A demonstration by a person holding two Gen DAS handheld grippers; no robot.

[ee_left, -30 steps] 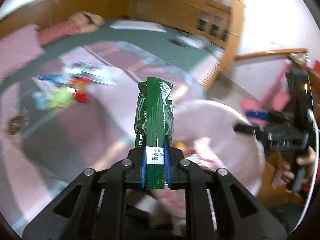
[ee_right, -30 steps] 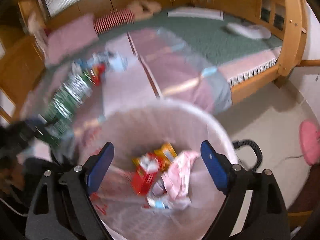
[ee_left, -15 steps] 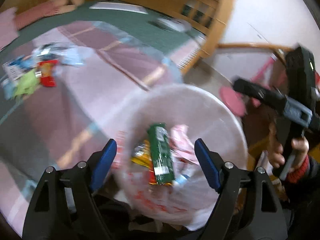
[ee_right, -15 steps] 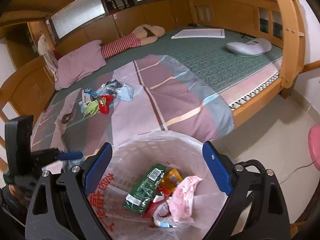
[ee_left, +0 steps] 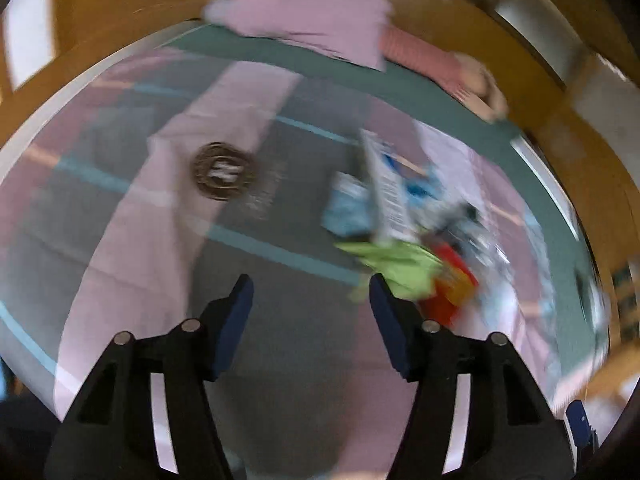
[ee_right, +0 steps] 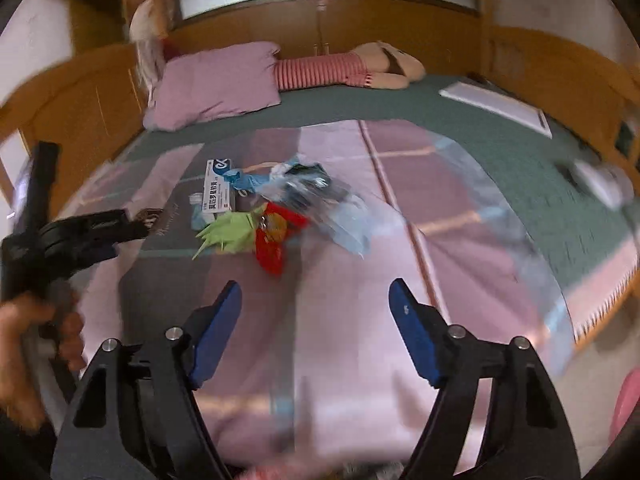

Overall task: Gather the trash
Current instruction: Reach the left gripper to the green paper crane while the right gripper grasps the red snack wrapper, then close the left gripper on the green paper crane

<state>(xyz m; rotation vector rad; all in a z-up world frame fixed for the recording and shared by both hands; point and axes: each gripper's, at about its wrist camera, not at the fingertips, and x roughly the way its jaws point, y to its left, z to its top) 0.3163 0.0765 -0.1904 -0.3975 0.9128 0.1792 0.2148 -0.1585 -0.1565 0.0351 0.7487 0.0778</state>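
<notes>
A: Where is the trash to be found?

B: A loose pile of trash (ee_right: 276, 216) is seen lying on the striped bedspread (ee_right: 344, 304), roughly mid-bed. A lime-green wrapper (ee_right: 228, 230) and a red packet (ee_right: 274, 246) are at its near edge, touching each other; a white printed box (ee_right: 218, 192) and crumpled clear and blue plastic (ee_right: 340, 216) lie just behind them.

A: And the grippers?

B: Nothing is held by either. The left gripper (ee_left: 312, 322) is spread wide and empty, with the green wrapper (ee_left: 400, 268) just beyond its right fingertip. The right gripper (ee_right: 316, 320) is likewise parted, hovering over bare bedspread short of the pile. Both views are blurred, so fine detail cannot be made out.

A: Which step is judged to be in hand?

B: An approach to the next piece, it would seem; several pieces are not yet collected.

A: What is called for next?

B: One piece should be singled out, probably the green wrapper or red packet, being nearest. The fingers would have to be brought down astride it and closed on a raised fold, since thin film lying flat on soft cloth is easily missed, or the bedspread pinched with it.

A: What lies further out?

B: A pink pillow (ee_right: 218, 84) and a striped soft toy (ee_right: 344, 68) are seen at the headboard, well apart from the pile.
</notes>
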